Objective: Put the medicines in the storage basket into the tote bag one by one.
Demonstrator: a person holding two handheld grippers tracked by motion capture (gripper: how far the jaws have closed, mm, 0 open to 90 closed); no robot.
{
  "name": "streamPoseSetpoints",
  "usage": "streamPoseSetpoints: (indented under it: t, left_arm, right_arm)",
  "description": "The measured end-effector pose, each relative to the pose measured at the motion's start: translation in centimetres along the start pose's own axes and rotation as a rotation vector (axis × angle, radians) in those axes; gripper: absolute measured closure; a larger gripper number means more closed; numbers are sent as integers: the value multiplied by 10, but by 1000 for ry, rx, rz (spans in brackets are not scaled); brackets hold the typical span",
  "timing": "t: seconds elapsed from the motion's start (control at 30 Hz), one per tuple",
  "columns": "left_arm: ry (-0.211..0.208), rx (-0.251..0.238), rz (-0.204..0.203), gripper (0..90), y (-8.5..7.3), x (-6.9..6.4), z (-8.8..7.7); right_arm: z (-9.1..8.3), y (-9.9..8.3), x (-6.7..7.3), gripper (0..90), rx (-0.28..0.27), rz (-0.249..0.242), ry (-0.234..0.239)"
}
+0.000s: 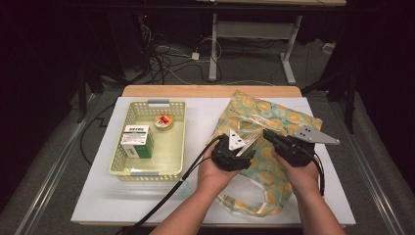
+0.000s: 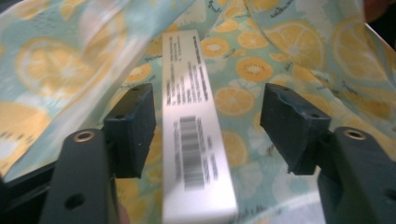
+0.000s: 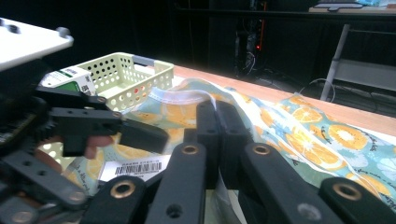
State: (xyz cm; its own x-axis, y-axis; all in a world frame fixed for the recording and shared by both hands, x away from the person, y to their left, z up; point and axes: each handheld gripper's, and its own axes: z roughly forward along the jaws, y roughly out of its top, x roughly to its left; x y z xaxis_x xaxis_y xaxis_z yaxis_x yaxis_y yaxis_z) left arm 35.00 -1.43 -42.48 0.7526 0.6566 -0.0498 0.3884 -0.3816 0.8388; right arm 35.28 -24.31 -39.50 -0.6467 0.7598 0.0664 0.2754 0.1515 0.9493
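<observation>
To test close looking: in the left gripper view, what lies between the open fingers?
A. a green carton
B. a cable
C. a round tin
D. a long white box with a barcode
D: the white box lies on the fruit-print bag between the left gripper fingers, untouched.

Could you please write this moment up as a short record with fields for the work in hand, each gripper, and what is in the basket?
work in hand: putting a white barcoded box into the fruit-print bag
left gripper: jaws open, the box lying between them inside the bag, pads clear of its sides
right gripper: jaws shut on the bag's edge, holding the mouth up
basket: pale yellow, to the left of the bag, holding a green and white carton and a small round tin
surface: white mat on a wooden table
</observation>
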Motion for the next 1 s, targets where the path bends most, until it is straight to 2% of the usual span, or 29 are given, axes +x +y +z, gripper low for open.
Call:
streamPoseSetpoints:
  t: [0.17,0.3,0.37,0.47,0.53,0.6,0.63,0.73,0.8,1.0]
  left_arm:
    - [-3,-4,-13,301,-16,3,-13]
    - [-7,46,-10,280,-30,4,-12]
    - [-3,72,-29,283,-35,5,-8]
    - [-4,82,-28,373,-37,4,-4]
    - [1,86,-27,458,-37,2,-3]
    - [12,91,-16,594,-37,1,-2]
    - [17,90,-12,614,-37,-1,-2]
    - [40,48,-17,621,-31,-3,-3]
    - [25,56,-24,620,-24,-3,0]
    - [58,59,-26,617,-8,-6,22]
  right_arm:
    - [0,0,1,900,1,-2,-3]
    - [-1,0,1,900,1,-3,-5]
    - [-1,0,1,900,3,-1,-5]
    - [0,-1,2,900,5,-5,-4]
    - [0,-1,2,900,5,-7,-4]
    - [-1,-1,2,900,5,-6,-4]
    - [-1,-1,2,900,5,-5,-4]
    - [-1,-1,2,900,2,-6,-4]
    - [-1,0,2,900,-2,-4,-4]
    - [-1,3,2,900,-12,-1,3]
